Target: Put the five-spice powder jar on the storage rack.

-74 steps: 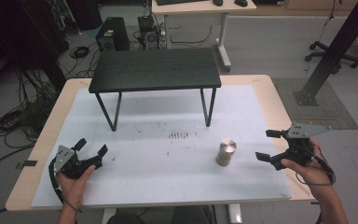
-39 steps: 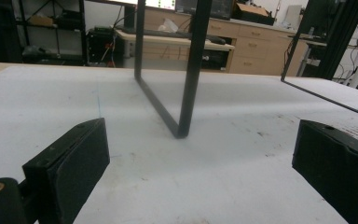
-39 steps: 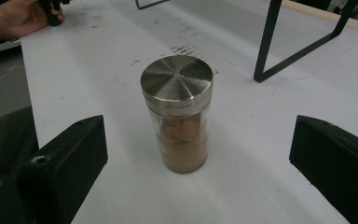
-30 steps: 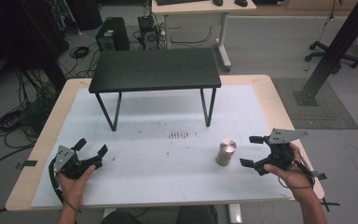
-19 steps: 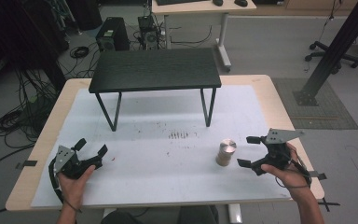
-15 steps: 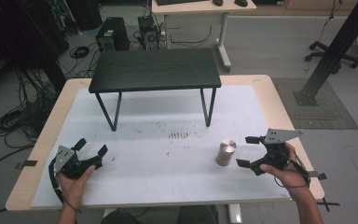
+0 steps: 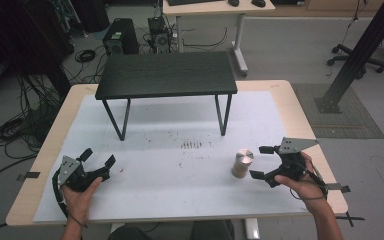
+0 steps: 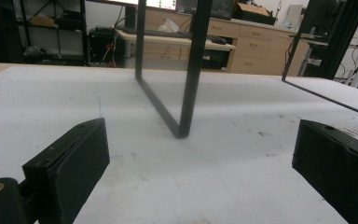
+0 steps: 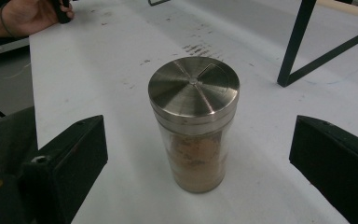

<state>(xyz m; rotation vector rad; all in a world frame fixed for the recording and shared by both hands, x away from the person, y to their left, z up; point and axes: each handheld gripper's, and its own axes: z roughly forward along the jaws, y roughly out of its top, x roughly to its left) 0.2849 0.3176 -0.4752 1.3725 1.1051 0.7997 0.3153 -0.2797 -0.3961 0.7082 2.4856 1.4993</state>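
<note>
A glass jar (image 7: 241, 163) with a brushed metal lid and brown powder inside stands upright on the white mat, right of centre. My right gripper (image 7: 258, 161) is open just to its right, jaws pointing at it and a little short of it. In the right gripper view the jar (image 9: 193, 126) stands centred ahead of the two black pads (image 9: 74, 158), which touch nothing. My left gripper (image 7: 98, 157) rests open near the front left of the mat, with nothing between its pads (image 8: 72, 168).
A small black table (image 7: 165, 73) on thin metal legs stands at the back of the mat; one leg (image 8: 189, 93) rises ahead of the left gripper. Dark smudges (image 7: 194, 145) mark the mat's middle. The wooden tabletop edge (image 7: 314, 140) lies close to the right hand.
My right gripper has moved left across the mat toward the jar, staying open. The left gripper and the jar have not moved.
</note>
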